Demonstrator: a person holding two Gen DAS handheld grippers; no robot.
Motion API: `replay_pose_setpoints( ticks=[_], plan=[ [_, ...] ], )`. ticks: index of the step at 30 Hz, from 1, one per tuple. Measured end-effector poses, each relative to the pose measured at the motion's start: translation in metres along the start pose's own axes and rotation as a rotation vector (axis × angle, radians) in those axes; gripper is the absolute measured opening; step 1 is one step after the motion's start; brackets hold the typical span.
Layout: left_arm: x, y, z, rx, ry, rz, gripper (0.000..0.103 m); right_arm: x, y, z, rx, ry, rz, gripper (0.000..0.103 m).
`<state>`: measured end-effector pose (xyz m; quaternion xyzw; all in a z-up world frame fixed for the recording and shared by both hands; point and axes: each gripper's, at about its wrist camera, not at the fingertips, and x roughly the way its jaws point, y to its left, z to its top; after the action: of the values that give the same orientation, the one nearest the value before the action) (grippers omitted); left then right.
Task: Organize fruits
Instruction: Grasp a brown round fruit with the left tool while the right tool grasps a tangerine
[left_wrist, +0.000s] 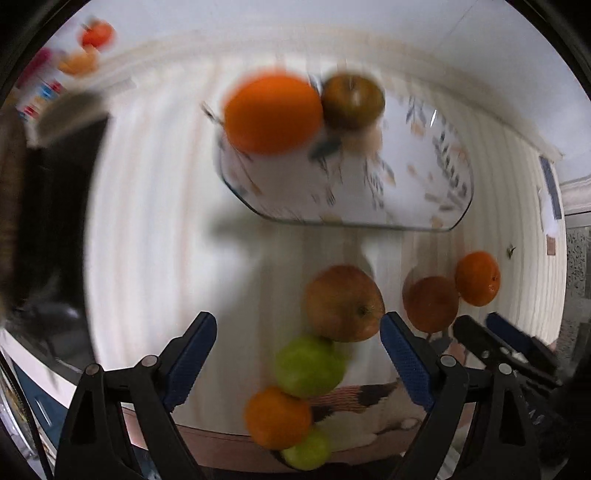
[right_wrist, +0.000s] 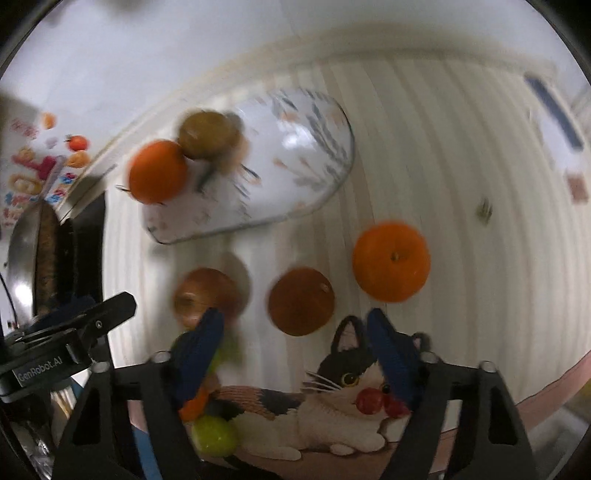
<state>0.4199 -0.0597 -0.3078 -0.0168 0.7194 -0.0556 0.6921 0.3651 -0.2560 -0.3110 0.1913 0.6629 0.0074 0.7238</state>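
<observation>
A patterned glass tray (left_wrist: 424, 192) (right_wrist: 314, 147) lies on the striped cloth and holds an orange (left_wrist: 273, 114) (right_wrist: 159, 171) and a dark apple (left_wrist: 352, 101) (right_wrist: 208, 134). Loose on the cloth are a red apple (left_wrist: 343, 302) (right_wrist: 203, 295), a green apple (left_wrist: 308, 365), an orange (left_wrist: 277, 417), a second green apple (left_wrist: 308, 450) (right_wrist: 214, 434), a dark orange (left_wrist: 432, 304) (right_wrist: 301, 301) and a bright orange (left_wrist: 478, 278) (right_wrist: 391, 260). My left gripper (left_wrist: 299, 365) is open over the green apple. My right gripper (right_wrist: 295, 354) is open below the dark orange.
The cloth has a cat picture (right_wrist: 347, 398) at its near edge. A dark opening (left_wrist: 55, 221) and a metal pan (right_wrist: 26, 258) lie at the left. Fruit stickers (right_wrist: 44, 166) are on the back wall.
</observation>
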Motion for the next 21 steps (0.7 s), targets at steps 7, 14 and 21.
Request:
replay_pose_setpoints(
  ticks=[7, 14, 21],
  plan=[
    [0.053, -0.029, 0.016, 0.038, 0.115, -0.017, 0.091, 0.027, -0.018, -0.001, 0.078, 0.043, 0.042, 0.072],
    [0.056, -0.036, 0.011, 0.106, 0.048, 0.061, 0.064, 0.031, -0.017, 0.006, 0.066, 0.042, 0.044, 0.072],
    [0.041, -0.001, 0.007, 0.065, 0.018, 0.112, 0.064, 0.049, 0.002, 0.011, 0.012, 0.081, 0.037, 0.071]
  ],
)
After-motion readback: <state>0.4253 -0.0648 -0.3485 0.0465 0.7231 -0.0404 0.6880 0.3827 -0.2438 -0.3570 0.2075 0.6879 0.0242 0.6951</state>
